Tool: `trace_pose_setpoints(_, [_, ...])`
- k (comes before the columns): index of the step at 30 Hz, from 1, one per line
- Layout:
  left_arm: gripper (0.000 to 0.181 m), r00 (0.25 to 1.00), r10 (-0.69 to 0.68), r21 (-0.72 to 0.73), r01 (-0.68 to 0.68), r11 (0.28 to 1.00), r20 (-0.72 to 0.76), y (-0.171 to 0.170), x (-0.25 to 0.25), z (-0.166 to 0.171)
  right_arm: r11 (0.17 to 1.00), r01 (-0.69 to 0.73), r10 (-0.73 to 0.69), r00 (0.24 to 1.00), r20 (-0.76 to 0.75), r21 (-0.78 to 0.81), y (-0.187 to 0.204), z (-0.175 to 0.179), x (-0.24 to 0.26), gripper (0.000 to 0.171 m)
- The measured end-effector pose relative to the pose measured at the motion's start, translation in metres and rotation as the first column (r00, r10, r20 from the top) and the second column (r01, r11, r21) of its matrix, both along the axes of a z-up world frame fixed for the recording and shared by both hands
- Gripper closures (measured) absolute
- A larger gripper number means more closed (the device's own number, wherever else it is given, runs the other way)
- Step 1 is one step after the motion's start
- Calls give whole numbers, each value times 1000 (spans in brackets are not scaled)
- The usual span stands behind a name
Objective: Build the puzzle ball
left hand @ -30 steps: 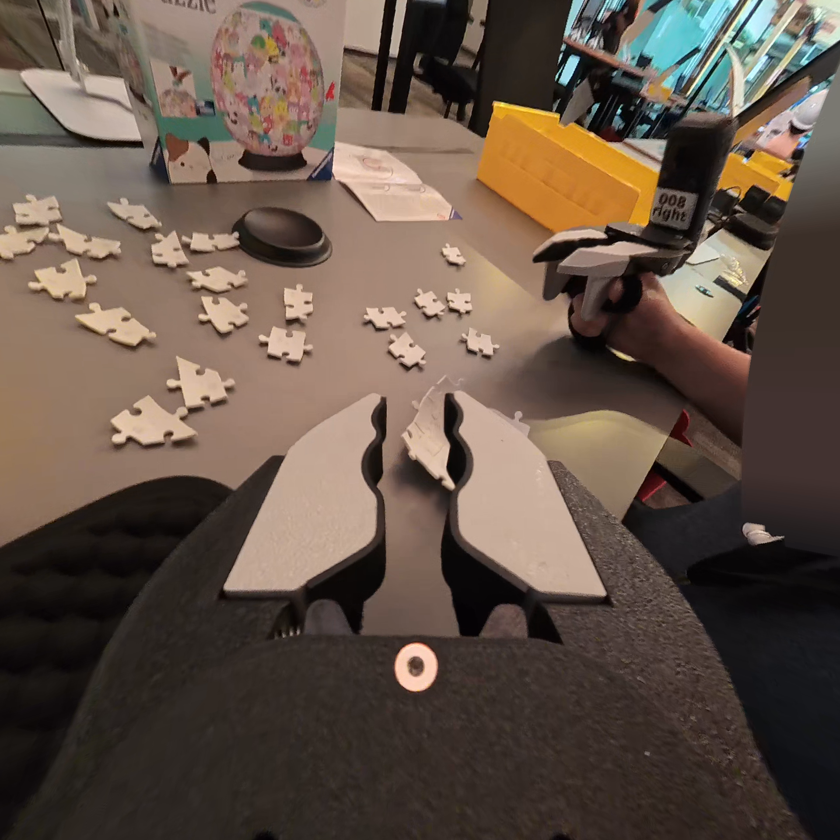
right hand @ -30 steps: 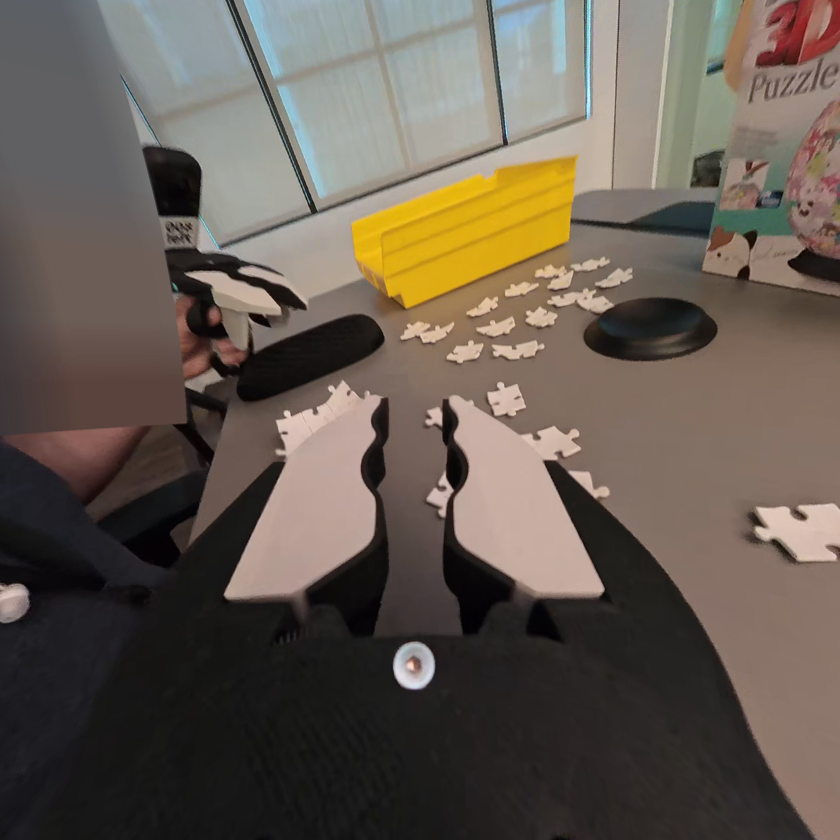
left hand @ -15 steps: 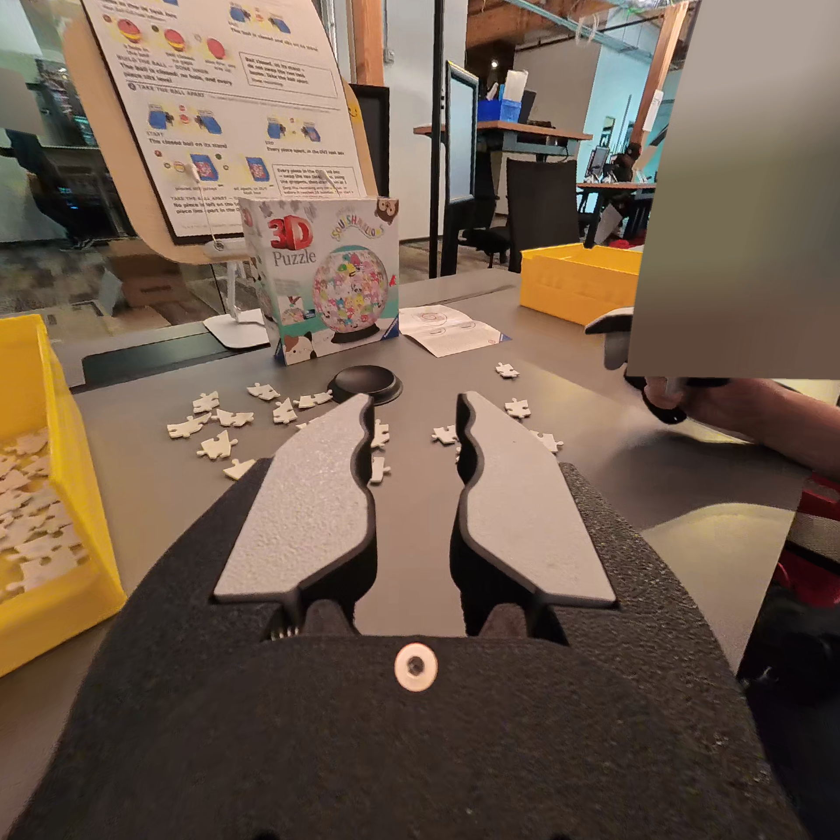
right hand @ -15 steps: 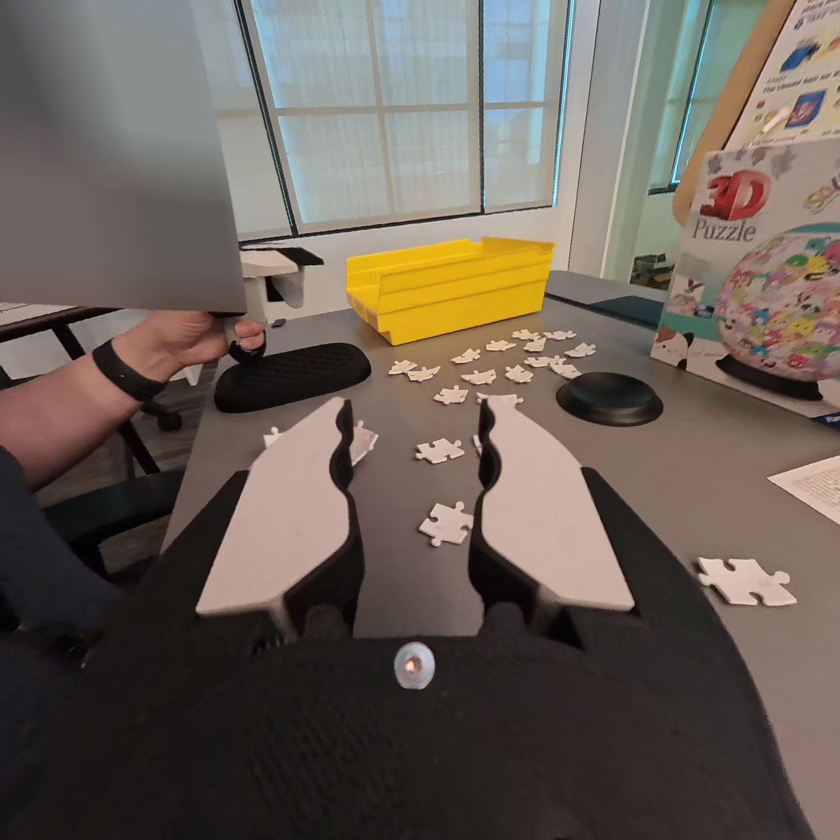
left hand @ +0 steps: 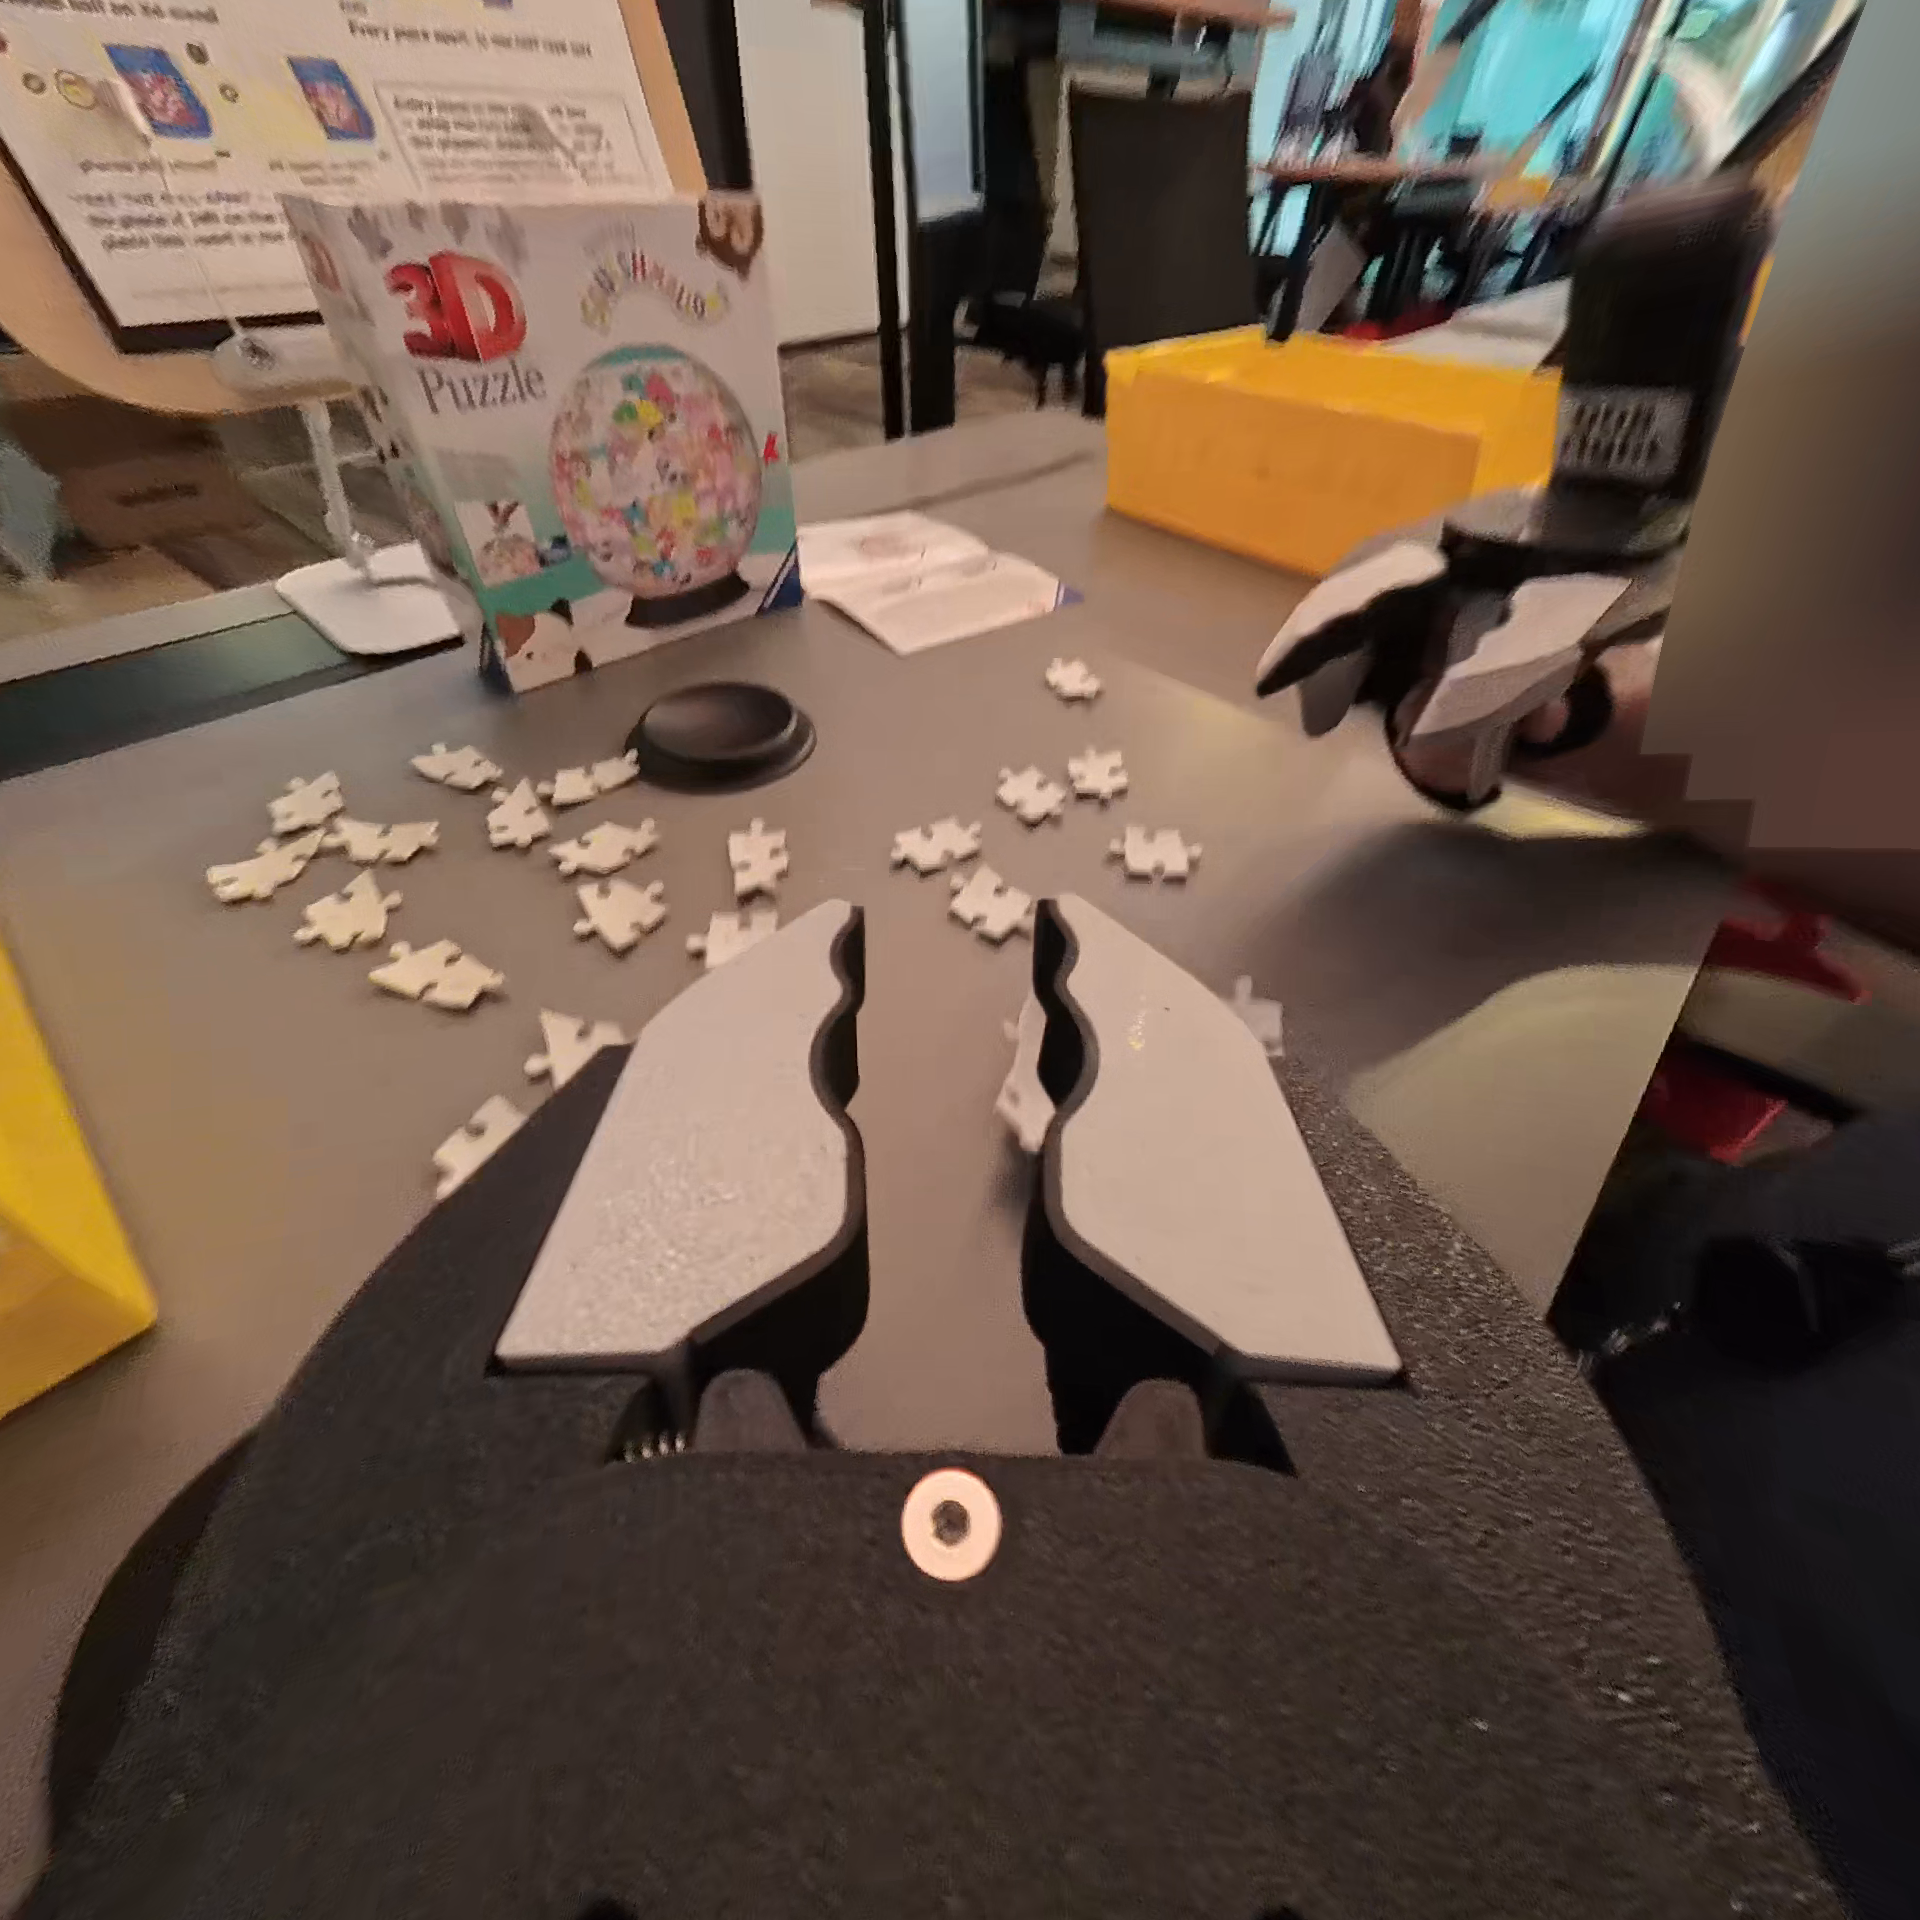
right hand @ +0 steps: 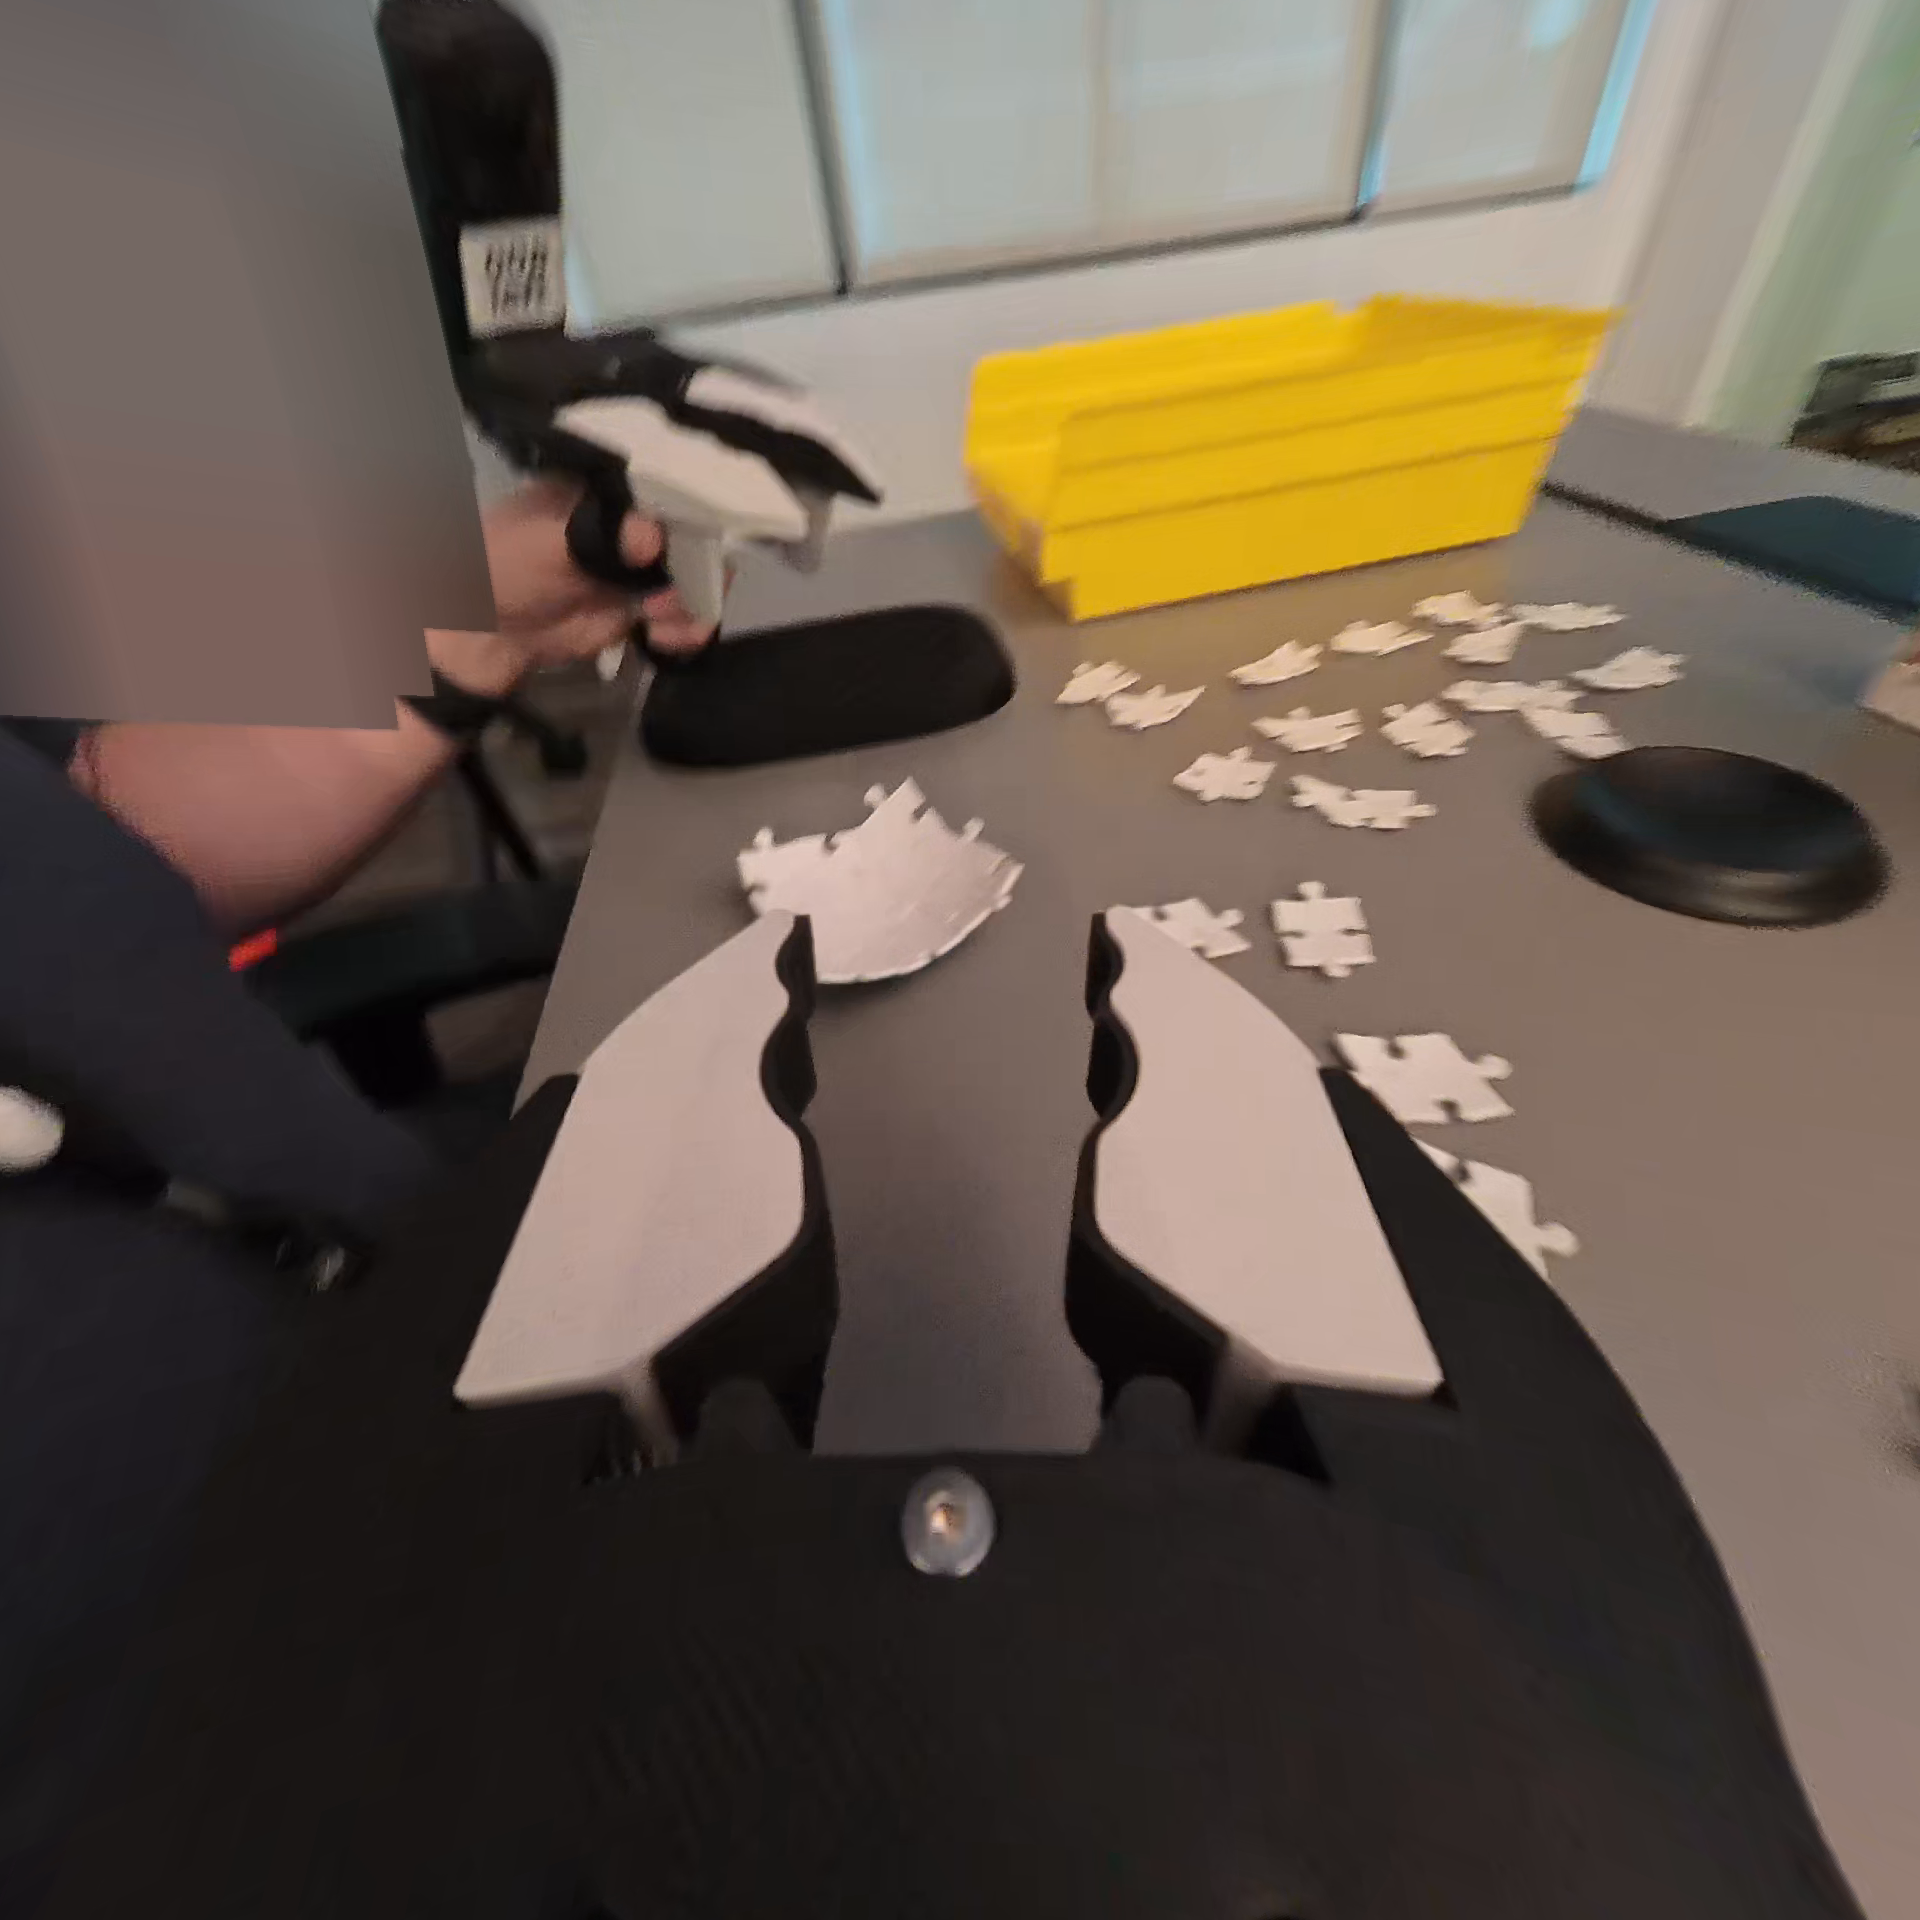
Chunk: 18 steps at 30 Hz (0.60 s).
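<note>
Joined puzzle shell (right hand: 883,894) (curved) lies near table edge (right hand: 561,997).

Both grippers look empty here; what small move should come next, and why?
Probably lower the right gripper onto the loose piece just ahead and close on it. Both it and the left gripper are open and empty, and the joined curved section lies unfinished on the table.

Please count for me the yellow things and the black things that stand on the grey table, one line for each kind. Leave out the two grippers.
Yellow bins: 2
Black round stand: 1
Black wrist rest: 1
Total: 4
</note>
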<state>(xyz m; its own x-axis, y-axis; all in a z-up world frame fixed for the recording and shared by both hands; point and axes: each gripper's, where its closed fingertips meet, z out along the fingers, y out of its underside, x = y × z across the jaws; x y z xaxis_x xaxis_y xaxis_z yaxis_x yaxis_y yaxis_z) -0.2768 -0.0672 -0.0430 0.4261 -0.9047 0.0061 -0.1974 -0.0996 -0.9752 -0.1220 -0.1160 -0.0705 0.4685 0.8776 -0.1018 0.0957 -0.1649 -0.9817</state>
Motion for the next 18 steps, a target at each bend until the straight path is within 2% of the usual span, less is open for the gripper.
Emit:
trace_pose_setpoints(2, [148,999,-2,-44,-1,999,-47,-10,-9,-13,995,-96,96,985,145,-9,-7,-15,-18,118])
trace_pose_setpoints(5, [148,997,-72,-197,64,978,-34,-28,-12,-29,974,-191,221,923,314,-125,-9,-44,-38,118])
trace_pose_setpoints(7, [148,990,-121,-219,101,970,-76,-38,-11,-39,958,-244,283,897,339,-154,-8,-52,-48,119])
trace_pose_setpoints(10, [147,967,-135,-179,96,979,-215,-44,-13,-59,957,-268,291,859,422,-115,1,-58,-53,118])
trace_pose_setpoints(14, [146,931,-217,-218,156,963,-294,-51,-4,-78,943,-304,329,801,500,-134,8,-65,-55,116])
trace_pose_setpoints(18, [144,898,-272,-313,163,936,-347,-51,-1,-90,920,-341,392,768,507,-195,11,-74,-54,116])
